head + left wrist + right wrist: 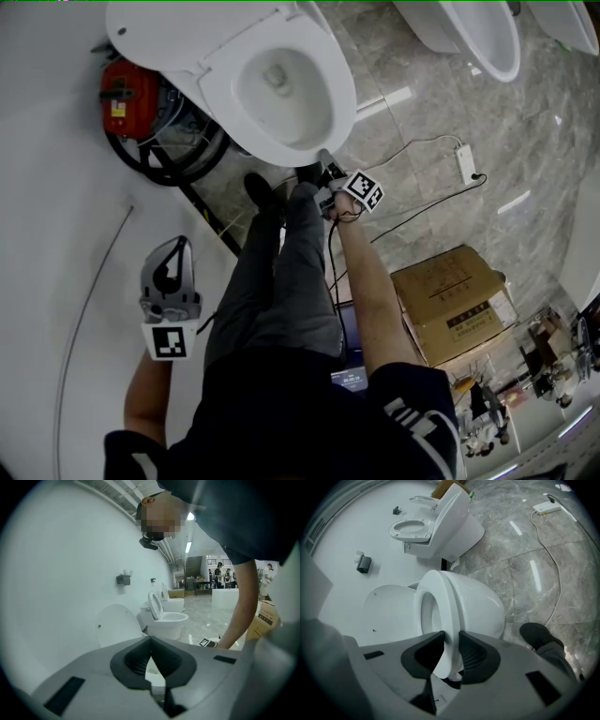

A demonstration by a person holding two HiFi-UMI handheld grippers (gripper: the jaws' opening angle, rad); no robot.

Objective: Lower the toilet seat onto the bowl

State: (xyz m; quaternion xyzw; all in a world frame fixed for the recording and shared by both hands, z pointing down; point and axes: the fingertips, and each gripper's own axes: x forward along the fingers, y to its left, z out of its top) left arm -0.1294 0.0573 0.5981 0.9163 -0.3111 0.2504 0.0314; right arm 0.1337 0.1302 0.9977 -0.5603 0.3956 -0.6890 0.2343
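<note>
Right gripper view: my right claw [450,637] pinches the toilet seat [445,597] at its front edge, seemingly down on the bowl [483,606]; next, release gently. Left claw [150,641] closed, empty.

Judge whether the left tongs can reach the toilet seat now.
Probably, with a stretch: the left tongs hang shut beside the leg, nothing visible blocks the toilet seat, though the right tongs grip its front rim.

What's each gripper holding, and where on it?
Right gripper clamps the seat at its front rim. Left gripper is shut on nothing.
</note>
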